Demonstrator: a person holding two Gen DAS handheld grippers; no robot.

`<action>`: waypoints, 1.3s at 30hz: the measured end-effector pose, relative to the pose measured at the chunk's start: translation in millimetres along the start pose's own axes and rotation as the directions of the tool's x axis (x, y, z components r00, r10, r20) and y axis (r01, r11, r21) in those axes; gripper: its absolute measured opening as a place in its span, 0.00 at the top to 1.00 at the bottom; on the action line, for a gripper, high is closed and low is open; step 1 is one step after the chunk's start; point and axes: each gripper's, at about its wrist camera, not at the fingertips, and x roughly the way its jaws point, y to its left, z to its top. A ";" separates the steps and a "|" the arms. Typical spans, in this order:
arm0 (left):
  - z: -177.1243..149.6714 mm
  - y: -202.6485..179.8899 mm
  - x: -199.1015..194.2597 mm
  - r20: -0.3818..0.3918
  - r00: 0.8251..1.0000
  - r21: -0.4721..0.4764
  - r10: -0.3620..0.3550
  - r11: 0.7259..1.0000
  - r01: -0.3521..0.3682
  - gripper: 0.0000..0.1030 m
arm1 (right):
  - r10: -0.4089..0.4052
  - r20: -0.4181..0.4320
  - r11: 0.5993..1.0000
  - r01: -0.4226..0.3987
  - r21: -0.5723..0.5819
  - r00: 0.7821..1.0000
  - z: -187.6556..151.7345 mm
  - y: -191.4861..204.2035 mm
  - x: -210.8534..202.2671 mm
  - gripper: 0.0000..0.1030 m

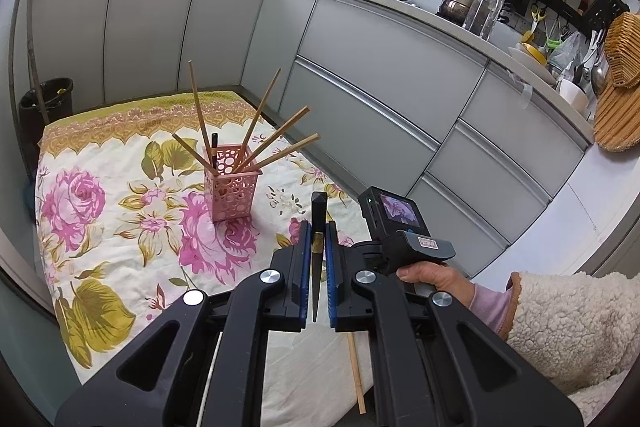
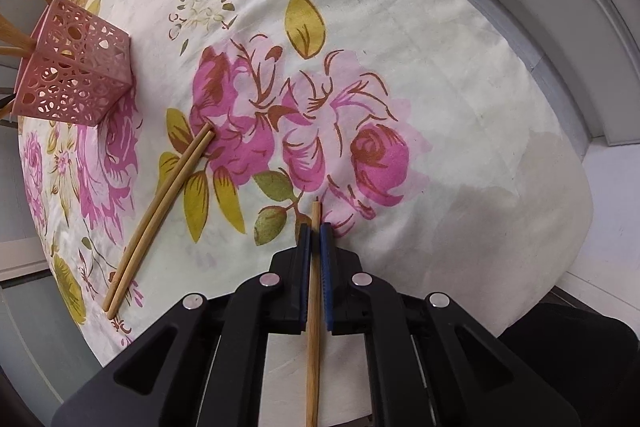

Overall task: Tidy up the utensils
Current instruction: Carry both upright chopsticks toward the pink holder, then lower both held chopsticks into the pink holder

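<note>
Chopsticks (image 2: 158,217) lie on the floral-clothed tabletop (image 2: 460,75), left of the right gripper (image 2: 315,233) clamping another (image 2: 314,327); left gripper (image 1: 319,233) seemingly pinches a dark chopstick (image 1: 319,223).

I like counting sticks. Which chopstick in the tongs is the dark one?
The black chopstick in the left tongs; the right tongs hold a pale wooden chopstick.

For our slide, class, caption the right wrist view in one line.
Right gripper shut on a wooden chopstick; two loose chopsticks lie beside the pink holder.
</note>
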 end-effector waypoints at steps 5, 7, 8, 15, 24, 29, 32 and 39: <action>0.5 -1.8 0.8 0.003 1.000 0.003 0.013 1.000 -0.013 0.94 | -0.040 0.082 0.998 0.044 -0.046 0.996 -9.5 9.1 -4.7 0.95; 2.2 -4.9 -0.8 0.015 0.999 0.007 0.030 1.000 -0.030 0.94 | 0.019 0.105 0.999 -0.016 -0.034 0.994 -12.1 5.1 -4.9 0.95; 3.2 -7.1 -1.3 0.020 0.999 0.008 0.031 0.999 -0.032 0.94 | 0.046 0.114 0.999 -0.043 -0.030 0.992 -13.0 -2.3 -7.0 0.95; 6.7 -25.3 5.3 0.018 0.996 0.022 0.092 0.996 -0.092 0.94 | 0.161 0.240 0.983 -0.134 -0.127 0.957 -42.4 -49.3 -63.0 0.95; 11.4 -39.8 1.5 0.044 0.991 -0.018 0.128 0.992 -0.128 0.94 | 0.293 0.414 0.949 -0.208 -0.238 0.862 -53.6 -50.0 -156.7 0.95; 25.1 -50.5 -3.5 0.074 0.985 -0.020 0.154 0.988 -0.153 0.94 | 0.351 0.477 0.926 -0.226 -0.301 0.805 -56.6 -54.3 -207.8 0.95; 38.7 -56.2 -5.4 0.093 0.980 -0.010 0.178 0.984 -0.178 0.94 | 0.386 0.515 0.913 -0.238 -0.331 0.765 -54.9 -52.4 -234.5 0.95; 77.6 -60.1 -5.0 0.153 0.958 -0.007 0.242 0.970 -0.243 0.94 | 0.445 0.588 0.888 -0.246 -0.390 0.675 -37.8 -41.5 -299.2 0.95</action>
